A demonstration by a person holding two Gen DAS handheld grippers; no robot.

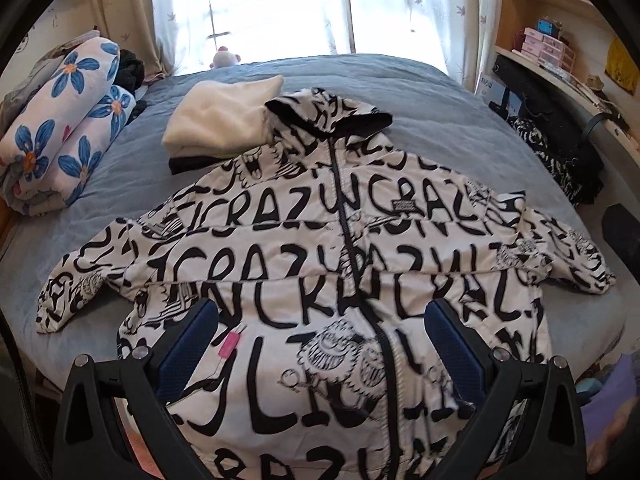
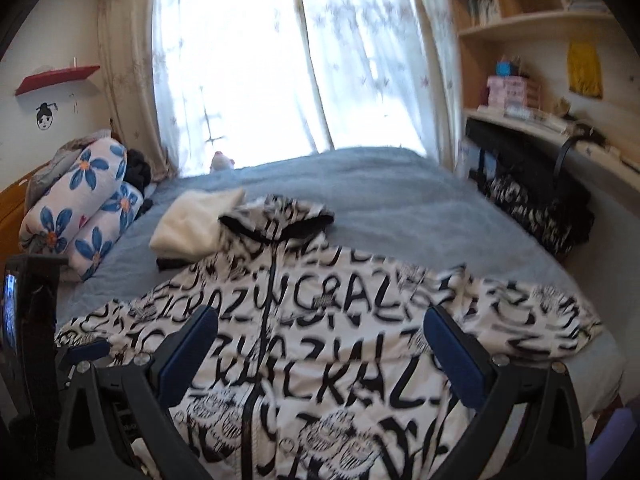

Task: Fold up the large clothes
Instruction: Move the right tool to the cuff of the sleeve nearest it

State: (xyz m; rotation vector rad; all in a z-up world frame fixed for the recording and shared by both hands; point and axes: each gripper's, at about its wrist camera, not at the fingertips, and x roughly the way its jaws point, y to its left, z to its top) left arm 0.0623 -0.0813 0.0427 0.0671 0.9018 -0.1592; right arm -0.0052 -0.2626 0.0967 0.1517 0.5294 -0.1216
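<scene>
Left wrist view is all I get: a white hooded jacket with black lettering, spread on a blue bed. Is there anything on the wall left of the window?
Observer: Yes. The right wrist view shows a small red wall shelf mounted there, left of the beige curtain.
Operator: And the other gripper thing, is it holding the jacket?
Observer: No. The right gripper hangs over the white hooded jacket with black lettering with its jaws wide apart and nothing between them.
</scene>
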